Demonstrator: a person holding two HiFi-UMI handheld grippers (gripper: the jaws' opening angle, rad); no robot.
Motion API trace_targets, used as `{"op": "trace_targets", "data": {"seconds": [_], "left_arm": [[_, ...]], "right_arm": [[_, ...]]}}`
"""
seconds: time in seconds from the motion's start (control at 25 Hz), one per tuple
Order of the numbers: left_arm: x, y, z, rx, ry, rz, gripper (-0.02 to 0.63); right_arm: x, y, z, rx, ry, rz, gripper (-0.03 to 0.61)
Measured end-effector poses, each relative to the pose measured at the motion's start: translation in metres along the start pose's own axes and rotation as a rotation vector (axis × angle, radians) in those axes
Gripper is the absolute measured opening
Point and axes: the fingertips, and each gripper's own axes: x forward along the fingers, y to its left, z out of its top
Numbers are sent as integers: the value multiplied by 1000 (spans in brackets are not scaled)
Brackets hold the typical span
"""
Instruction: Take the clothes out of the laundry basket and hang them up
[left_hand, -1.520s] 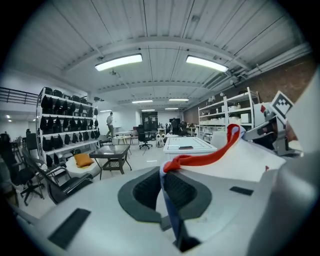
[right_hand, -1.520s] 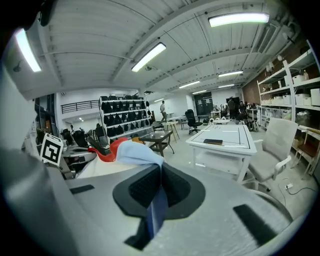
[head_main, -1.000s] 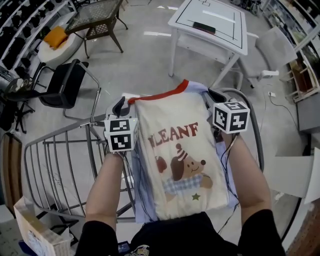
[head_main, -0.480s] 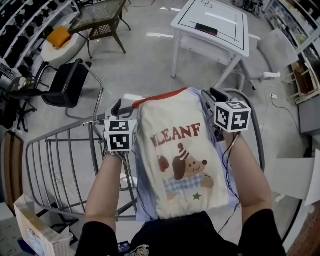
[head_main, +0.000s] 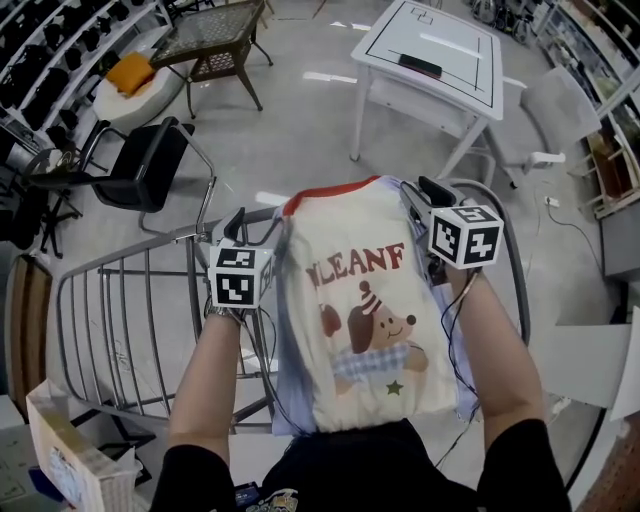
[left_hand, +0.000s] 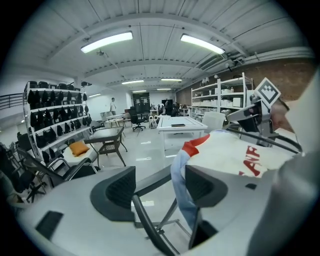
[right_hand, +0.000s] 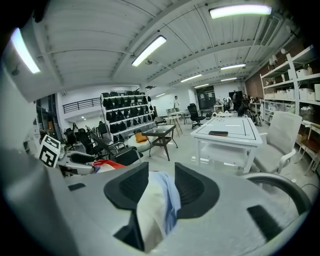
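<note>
Lying spread over the right end of the grey metal tube drying rack (head_main: 120, 330) is the cream cotton T-shirt with a red collar and a printed dog (head_main: 365, 300). Its collar is at the far edge of the rack and its hem is towards the person. Under it a light blue garment (head_main: 285, 400) shows along both side edges.

The left gripper (left_hand: 160, 187) has just been opening and its jaws now stand wide apart. Only a rack bar and the blue edge pass between them, and nothing is gripped. The right gripper (right_hand: 161, 187) has also just been opening. The cream and blue cloth is between its jaws, but it looks loose and not pinched.

I judge that this shirt is now placed on the rack. Smoothing it, and taking out any other clothes, is left.

No laundry basket is clearly seen. A grey curved rim (head_main: 512, 270) at the right of the rack may belong to one, but what is inside is hidden. An open brown cardboard box (head_main: 60, 465) stands near the rack's near left corner, and its contents cannot be told.
</note>
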Motion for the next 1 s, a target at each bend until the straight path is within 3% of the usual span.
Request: {"op": "trace_targets", "data": {"seconds": [0.36,0.68,0.88,1.0], "left_arm": [[-39,-19,19,-26,-79,35,284],[-96,-64,45,-32,-157,54,268],[-130,-99,54,-40,-189,65,167],[-152,-122,59,-48,-213,76,47]], "right_arm": [[-25,20,7,6,-43,69,173],[-76,42,14,-17,-87,163,184],[-119,51,17,-38,-122,218,163],[-150,56,18,-52,-152,259,55]]}}
